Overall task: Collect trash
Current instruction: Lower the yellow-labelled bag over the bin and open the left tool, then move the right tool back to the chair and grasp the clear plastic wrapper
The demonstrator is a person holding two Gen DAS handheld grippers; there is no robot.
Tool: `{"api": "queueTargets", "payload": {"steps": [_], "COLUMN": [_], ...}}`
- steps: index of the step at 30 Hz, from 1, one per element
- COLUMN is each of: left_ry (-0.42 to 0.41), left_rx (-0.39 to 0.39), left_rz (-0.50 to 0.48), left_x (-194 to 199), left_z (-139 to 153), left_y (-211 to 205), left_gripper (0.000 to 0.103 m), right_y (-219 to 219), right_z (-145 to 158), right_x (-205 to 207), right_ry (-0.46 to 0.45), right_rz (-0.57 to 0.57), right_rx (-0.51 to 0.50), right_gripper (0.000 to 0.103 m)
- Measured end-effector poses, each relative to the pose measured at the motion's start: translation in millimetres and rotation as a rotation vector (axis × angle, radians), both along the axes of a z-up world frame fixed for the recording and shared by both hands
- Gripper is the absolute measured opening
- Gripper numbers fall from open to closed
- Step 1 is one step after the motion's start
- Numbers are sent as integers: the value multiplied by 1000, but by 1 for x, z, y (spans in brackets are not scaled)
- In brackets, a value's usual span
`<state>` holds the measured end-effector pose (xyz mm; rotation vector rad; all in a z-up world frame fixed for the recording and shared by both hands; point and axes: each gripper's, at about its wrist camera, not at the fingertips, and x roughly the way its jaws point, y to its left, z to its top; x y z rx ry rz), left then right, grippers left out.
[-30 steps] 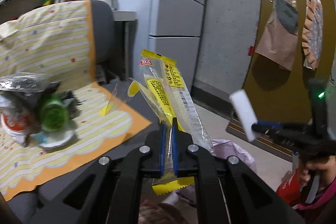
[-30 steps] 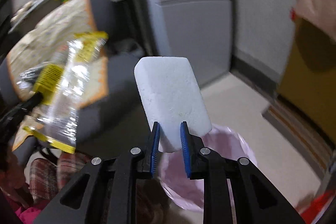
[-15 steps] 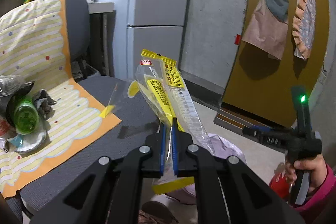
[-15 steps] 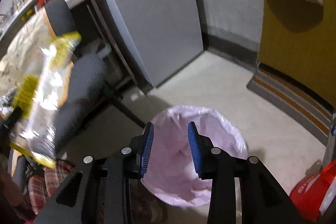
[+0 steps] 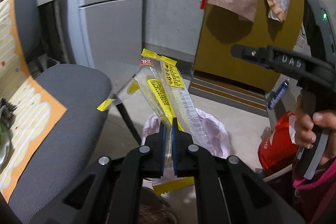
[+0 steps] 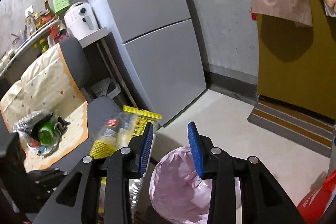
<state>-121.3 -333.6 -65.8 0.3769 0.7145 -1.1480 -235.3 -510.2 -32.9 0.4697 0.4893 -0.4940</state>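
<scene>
Biggest risk first: the bin w/ its pink liner sits on the floor just below the left gripper, but the yellow-and-clear snack wrapper is long and light and stands up and away from the jaws, over the bin's far rim. If let go here it could drift or hang on the rim and land on the floor — safer, I'd say, to get lower and more central over the mouth first. Left jaws are pinched nearly shut on the wrapper's lower part, its crimped yellow end poking out below the pads.

Next: the right gripper is close on the right, above the bin's near edge; jaws part-open, nothing between them. Two tools over one small opening — a knock could nudge the wrapper sideways. The liner looks loosely crumpled at the rim, so a snag might fold it inward.

Containers: the bin interior shows only pink liner in both views; can't tell what's at the bottom. Left, on the grey chair, a patterned paper carries a heap still to collect — foil bag, green bottle, a shallow bowl-like thing under them, contents unclear. A red bag stands on the floor right of the bin; contents not visible.
</scene>
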Motion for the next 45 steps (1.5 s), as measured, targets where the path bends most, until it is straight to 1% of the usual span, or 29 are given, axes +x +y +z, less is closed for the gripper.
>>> {"api": "queueTargets", "payload": {"steps": [2,4,5,6,10,13,19,21,27,31,34,37,38,41,45], "left_ry": [0,3,6,13,45,35,-40,-44,-60,-70,-51,-73,-87,-102,-111], "left_rx": [24,42,46,48,50,48,29,20,-10,-17,-29,-19,-8,9,9], "left_rz": [-15,-26,-27,-26,-9,33,182,240,366,444,505,569,599,682,805], "left_x": [-1,-2,-2,0,6,12,25,29,39,47,55,59,61,70,85], "left_z": [-4,-8,-8,-10,-14,-12,1,5,18,22,24,26,28,32,42], "left_y": [-12,-21,-24,-27,-27,-16,29,49,99,127,152,177,186,216,261], "left_gripper": [6,16,26,33,35,35,35,35,35,35,36,39,41,44,54], "right_y": [-3,-6,-7,-7,-7,-3,13,21,51,77,99,125,137,169,212], "right_z": [0,0,0,0,-1,1,5,8,14,22,27,32,35,45,56], "right_x": [-3,-5,-5,-6,-6,-3,10,17,43,61,79,99,108,130,157], "right_ry": [4,4,6,11,15,19,23,19,20,7,9,13,14,10,-3], "right_rz": [-9,-16,-18,-22,-19,-13,35,60,157,232,302,389,425,518,638], "right_rx": [11,12,9,9,-1,-12,-29,-32,-45,-62,-75,-89,-104,-149,-189], "right_gripper": [41,44,46,46,47,47,47,47,47,52,53,53,54,56,57]}}
